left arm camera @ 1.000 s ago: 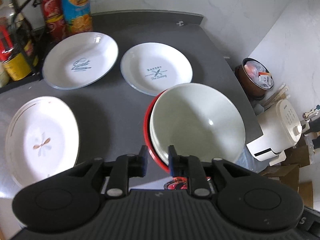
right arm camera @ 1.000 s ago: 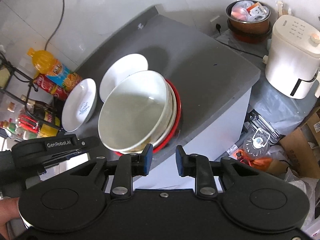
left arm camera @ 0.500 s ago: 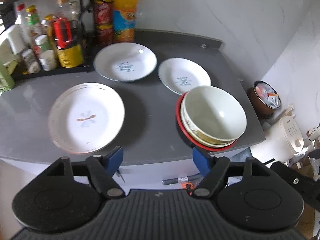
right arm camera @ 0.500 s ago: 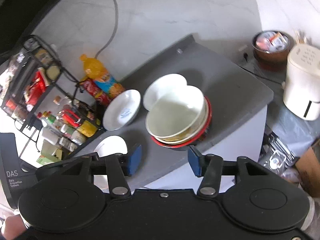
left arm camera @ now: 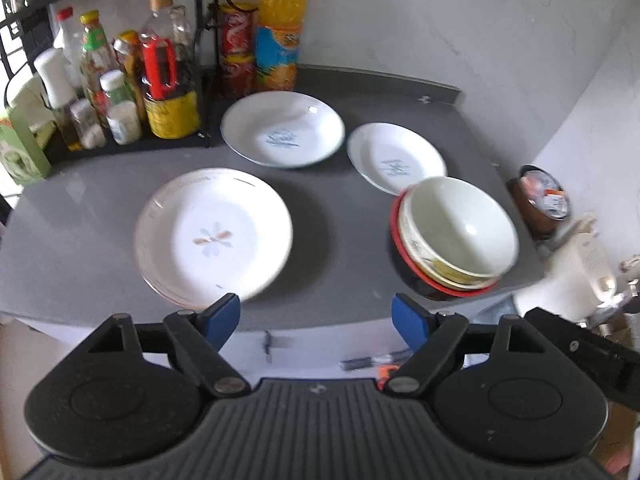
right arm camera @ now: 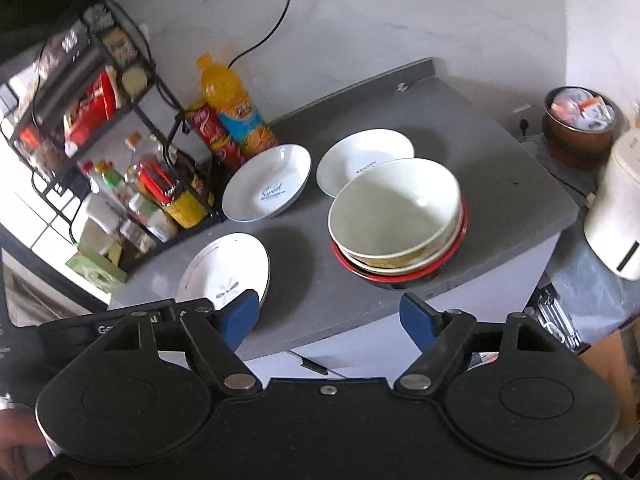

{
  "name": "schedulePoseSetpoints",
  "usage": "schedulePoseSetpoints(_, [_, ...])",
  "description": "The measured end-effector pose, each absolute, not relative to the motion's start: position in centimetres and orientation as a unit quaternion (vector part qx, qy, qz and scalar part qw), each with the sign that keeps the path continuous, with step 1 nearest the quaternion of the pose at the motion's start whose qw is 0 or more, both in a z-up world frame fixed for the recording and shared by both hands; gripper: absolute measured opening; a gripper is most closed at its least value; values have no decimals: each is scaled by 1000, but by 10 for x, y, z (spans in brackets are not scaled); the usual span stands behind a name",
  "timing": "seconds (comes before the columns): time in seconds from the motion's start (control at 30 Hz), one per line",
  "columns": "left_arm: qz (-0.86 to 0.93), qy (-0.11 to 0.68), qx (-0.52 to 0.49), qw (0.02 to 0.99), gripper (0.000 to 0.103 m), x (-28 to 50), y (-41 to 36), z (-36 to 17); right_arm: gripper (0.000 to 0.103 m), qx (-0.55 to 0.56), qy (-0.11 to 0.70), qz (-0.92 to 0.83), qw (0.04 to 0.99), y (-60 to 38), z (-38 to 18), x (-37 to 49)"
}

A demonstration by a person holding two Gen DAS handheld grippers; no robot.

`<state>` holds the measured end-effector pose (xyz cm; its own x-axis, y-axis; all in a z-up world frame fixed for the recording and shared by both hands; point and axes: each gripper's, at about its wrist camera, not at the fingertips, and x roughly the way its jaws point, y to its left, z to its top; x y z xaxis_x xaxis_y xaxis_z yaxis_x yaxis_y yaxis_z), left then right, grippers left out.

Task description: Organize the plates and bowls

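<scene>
left gripper point(left arm camera: 316, 318) & right gripper point(right arm camera: 330, 318): jaws spread, empty, off counter front edge | bowl stack point(left arm camera: 456, 236) at front-right corner, overhang risk: heavy, glazed, slippery, fragile; pinch rim | flower plate point(left arm camera: 214, 234) front-left, printed plates point(left arm camera: 282, 134) at back: stiff, take by rim

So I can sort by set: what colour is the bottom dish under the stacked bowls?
Red, clearest in the right wrist view.

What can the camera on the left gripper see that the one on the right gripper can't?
Only the left wrist view shows a dark pen-like thing lying below the counter edge. Only the right wrist view shows the white appliance clearly, and a fingertip in the corner. Both show the bowl stack, three plates and the orange bottle.
</scene>
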<state>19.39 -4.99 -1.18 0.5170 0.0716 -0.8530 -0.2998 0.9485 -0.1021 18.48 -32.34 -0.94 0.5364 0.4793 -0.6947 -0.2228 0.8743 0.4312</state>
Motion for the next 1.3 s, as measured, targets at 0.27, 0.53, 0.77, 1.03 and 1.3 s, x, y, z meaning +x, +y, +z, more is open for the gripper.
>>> schedulePoseSetpoints(0.27, [115, 500, -118, 850, 82, 216, -9, -27, 79, 119, 449, 213, 860, -281, -12, 214])
schedulePoseSetpoints(0.53, [130, 509, -123, 842, 82, 252, 37, -42, 79, 110, 456, 207, 859, -238, -18, 252])
schedulePoseSetpoints(0.77, [134, 503, -132, 844, 82, 283, 66, -49, 79, 111, 460, 205, 857, -210, -27, 286])
schedulePoseSetpoints(1.03, [125, 486, -134, 855, 81, 323, 96, -61, 79, 125, 462, 200, 855, -185, -42, 336])
schedulePoseSetpoints(1.3, [116, 472, -145, 862, 74, 365, 125, -83, 77, 129, 472, 198, 849, -157, -69, 384])
